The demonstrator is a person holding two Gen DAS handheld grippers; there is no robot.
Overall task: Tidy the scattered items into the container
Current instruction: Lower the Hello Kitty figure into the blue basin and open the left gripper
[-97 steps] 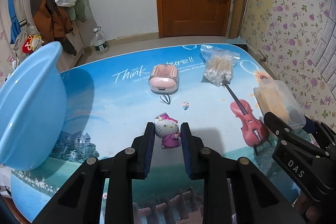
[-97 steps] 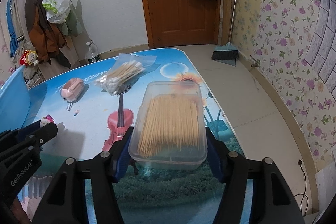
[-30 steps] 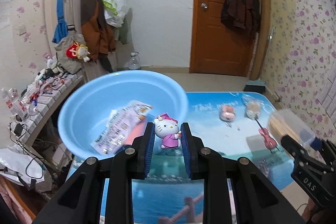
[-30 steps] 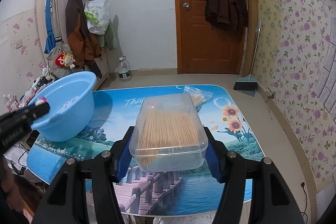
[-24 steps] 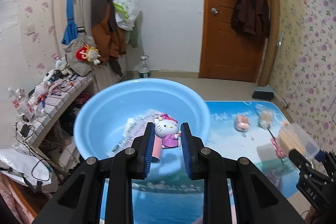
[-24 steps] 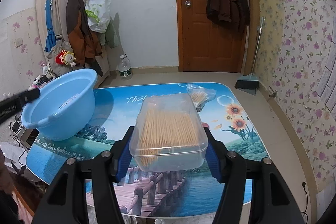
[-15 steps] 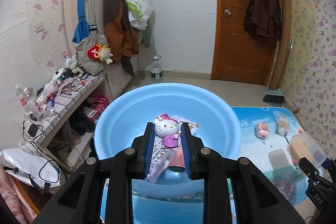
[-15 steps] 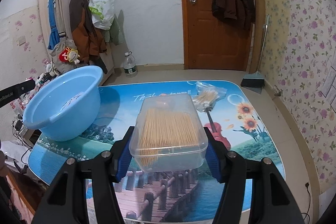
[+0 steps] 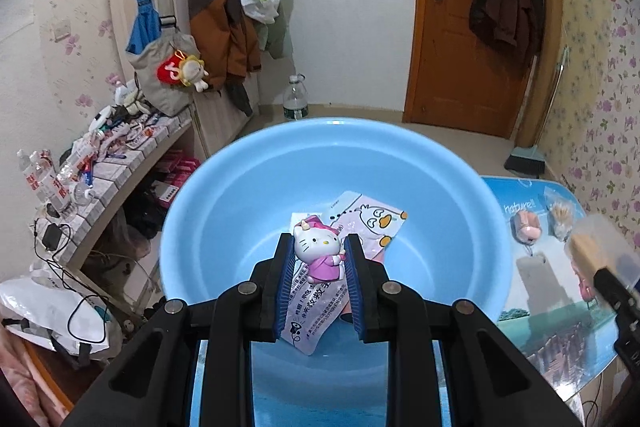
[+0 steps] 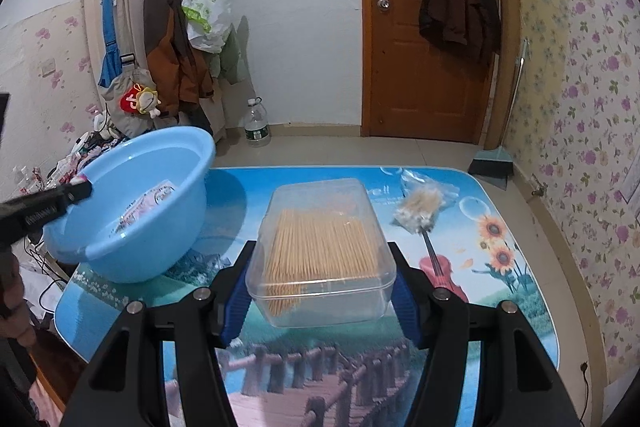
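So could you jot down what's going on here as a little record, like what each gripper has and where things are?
left gripper: shut on a cat figurine, held over the basin
right gripper: shut on a clear box of sticks, above the table
basin: blue, at the table's left end, holds a printed packet
still on table: bag of cotton swabs, pink case
next, likely: figurine dropped into the basin

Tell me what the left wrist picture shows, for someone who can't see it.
The left hand-held gripper holds a small white-and-pink cat figurine above a round light-blue plastic basin. A flat printed packet lies inside the basin.
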